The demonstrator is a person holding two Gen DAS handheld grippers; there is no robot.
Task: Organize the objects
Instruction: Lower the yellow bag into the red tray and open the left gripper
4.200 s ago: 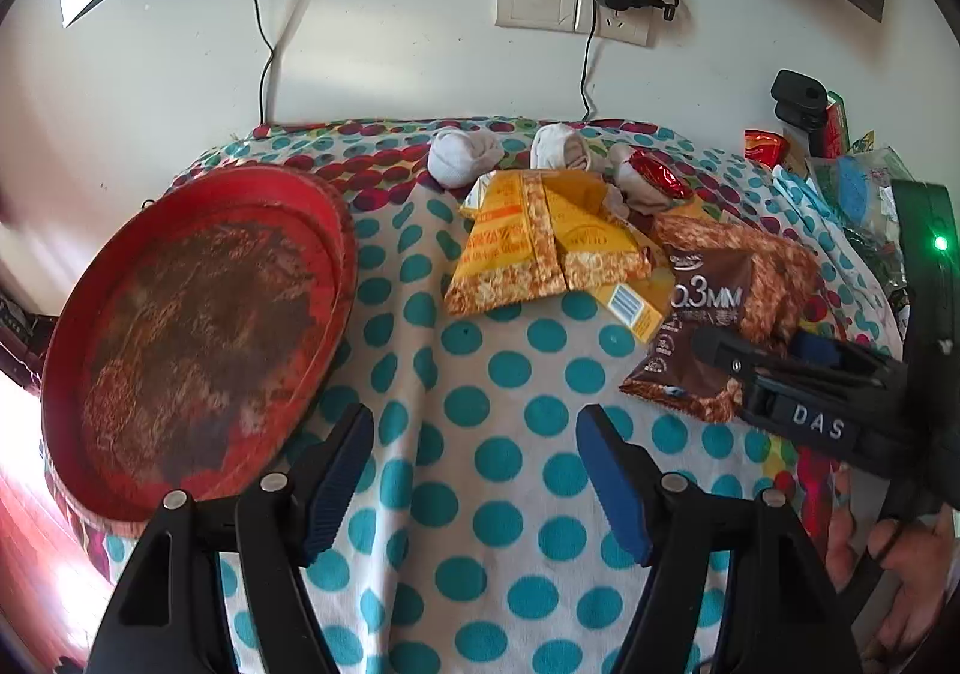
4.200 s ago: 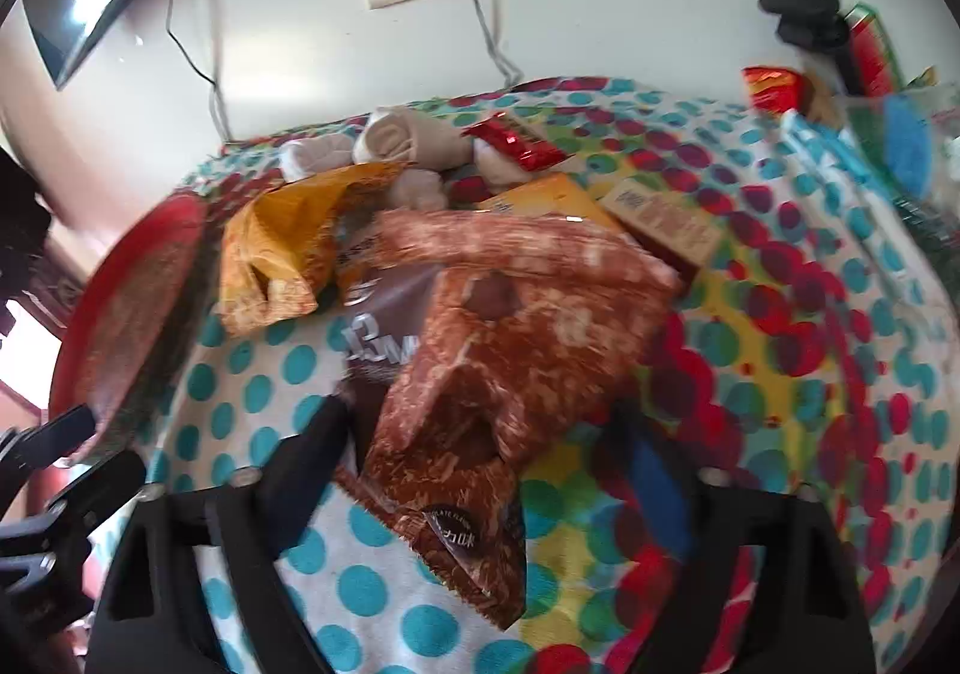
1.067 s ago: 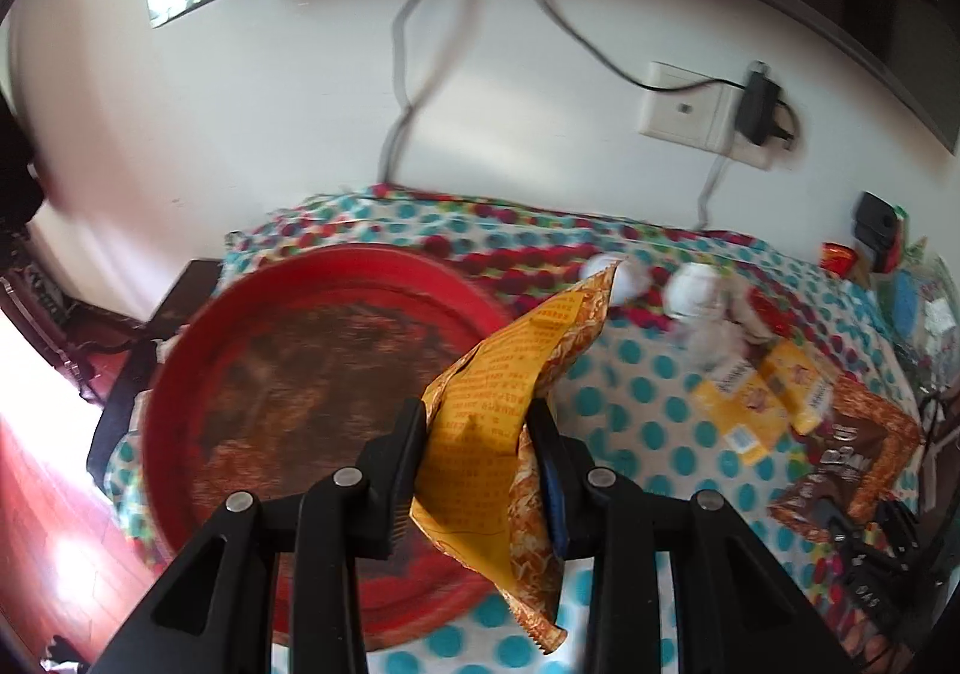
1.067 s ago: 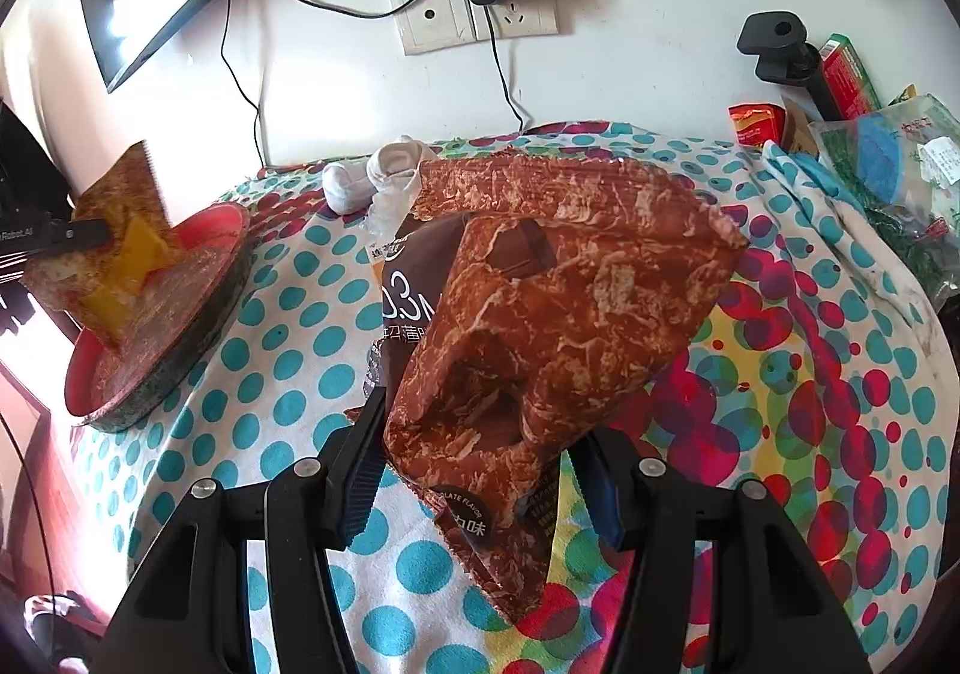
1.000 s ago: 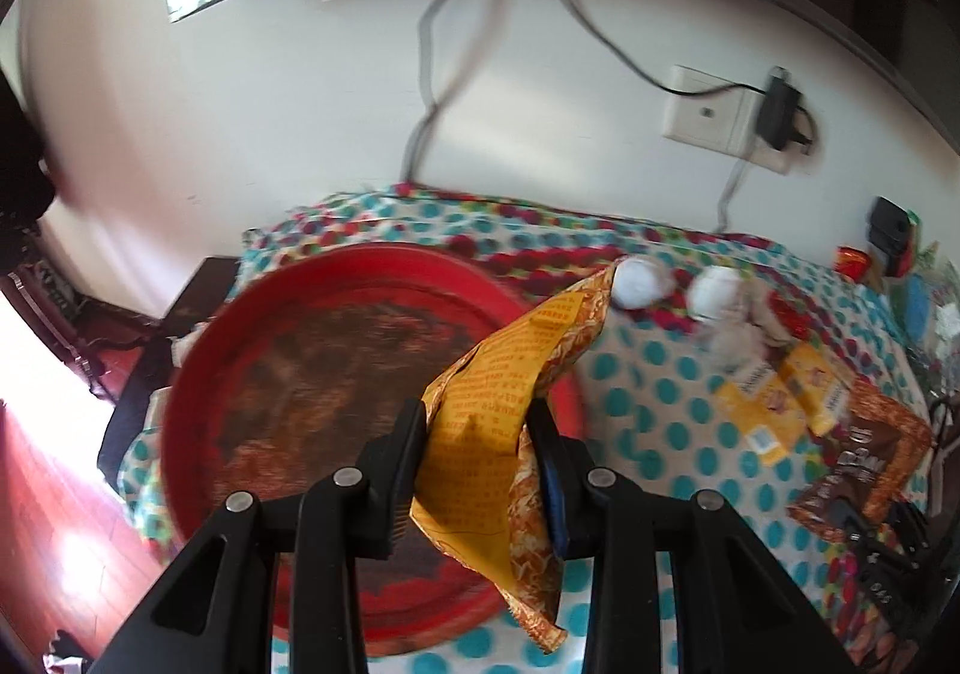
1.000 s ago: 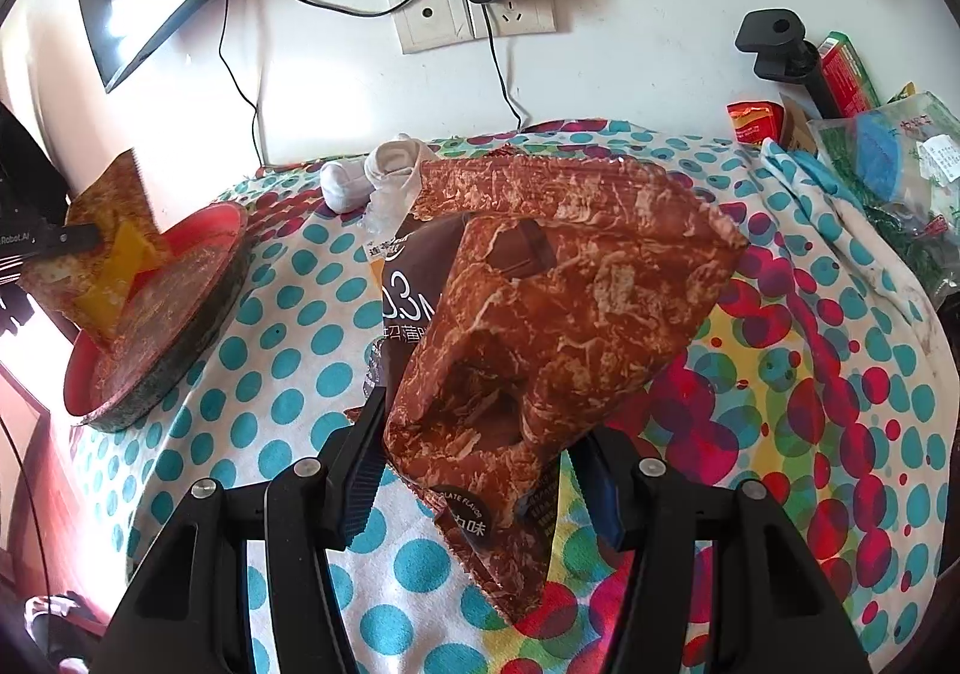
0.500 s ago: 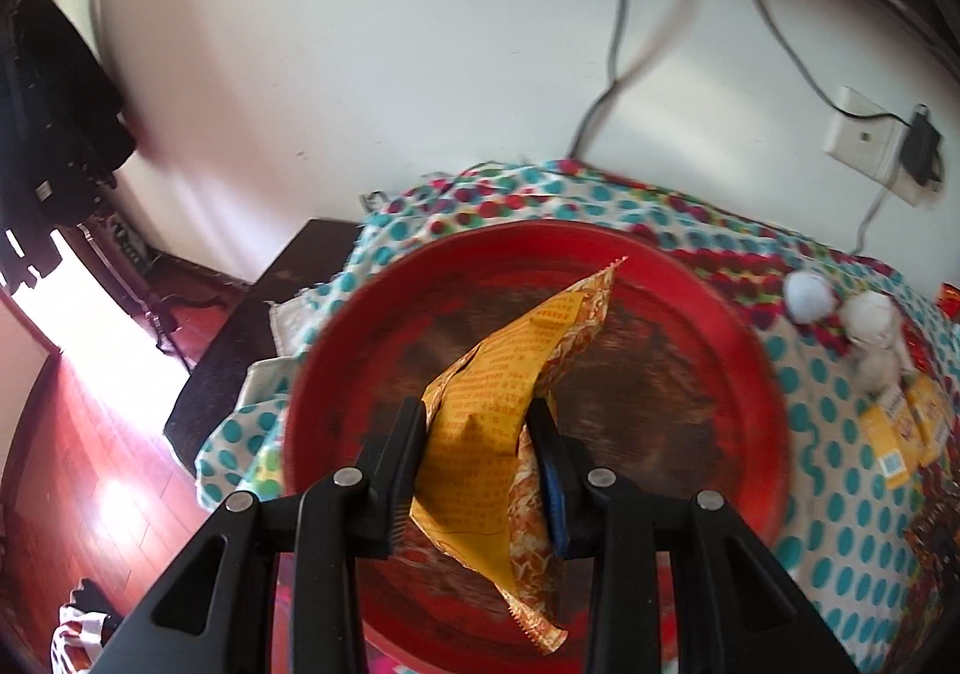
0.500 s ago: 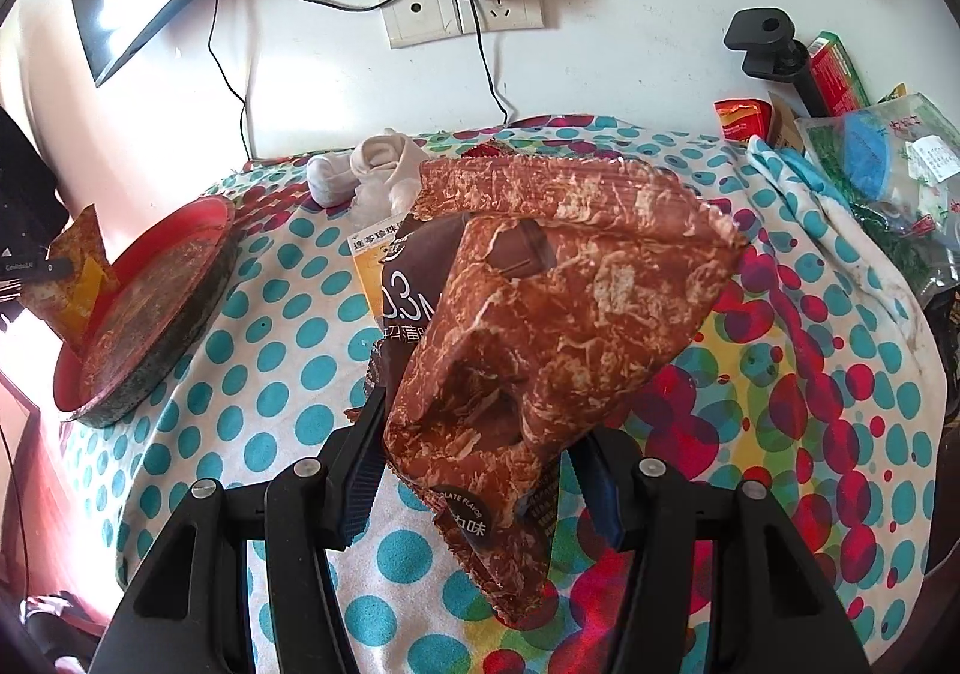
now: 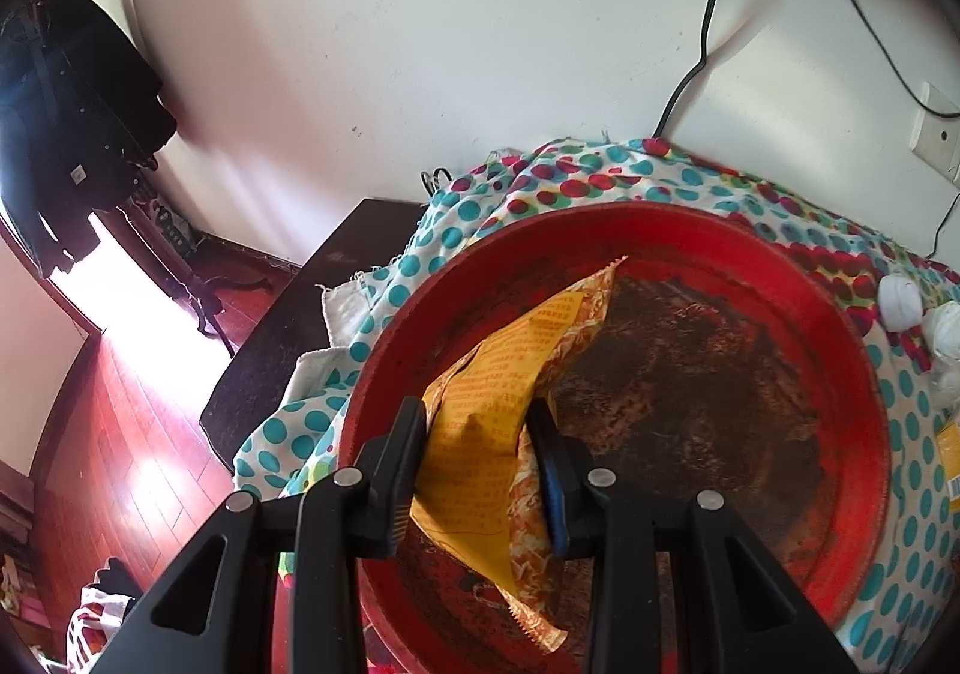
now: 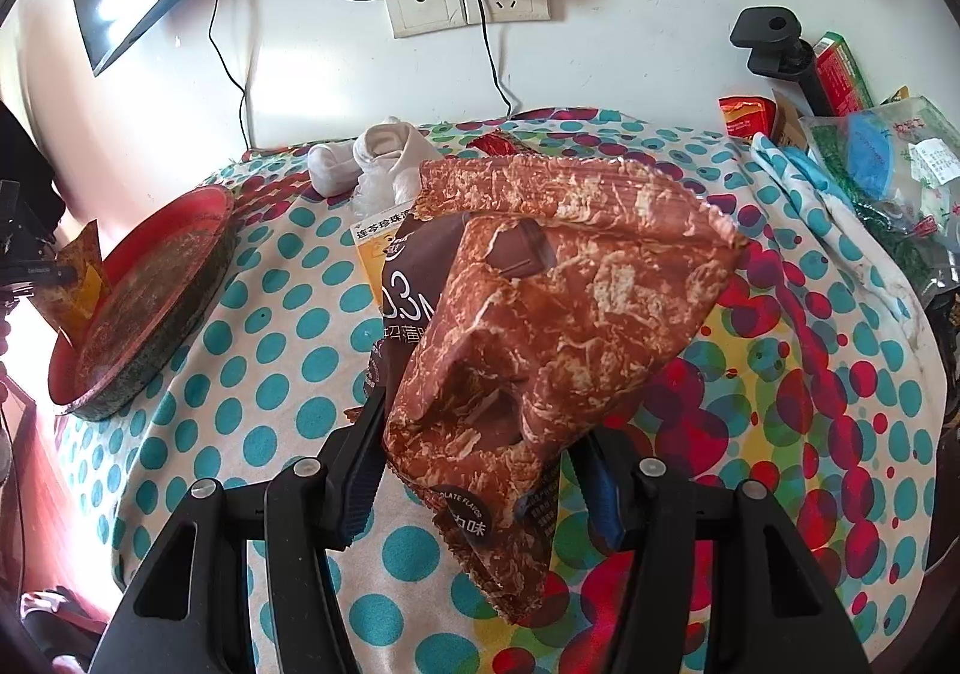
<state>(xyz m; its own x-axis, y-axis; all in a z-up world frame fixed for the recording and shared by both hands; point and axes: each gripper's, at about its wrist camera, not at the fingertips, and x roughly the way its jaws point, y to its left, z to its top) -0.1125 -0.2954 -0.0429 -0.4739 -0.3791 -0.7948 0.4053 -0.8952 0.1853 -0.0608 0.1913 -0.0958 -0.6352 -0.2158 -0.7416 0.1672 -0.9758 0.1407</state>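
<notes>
Two packets are each clamped in a hand-held gripper. At 9 o'clock, the left hand-held gripper pinches a yellow packet over the red tray, perhaps touching it. Right hand-held gripper grips a brown packet above the dotted tabletop.

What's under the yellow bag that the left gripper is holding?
Under the yellow bag is the red tray, with its dark, worn bottom showing. The left gripper holds the bag above it. The tray part right behind the bag is hidden.
</notes>
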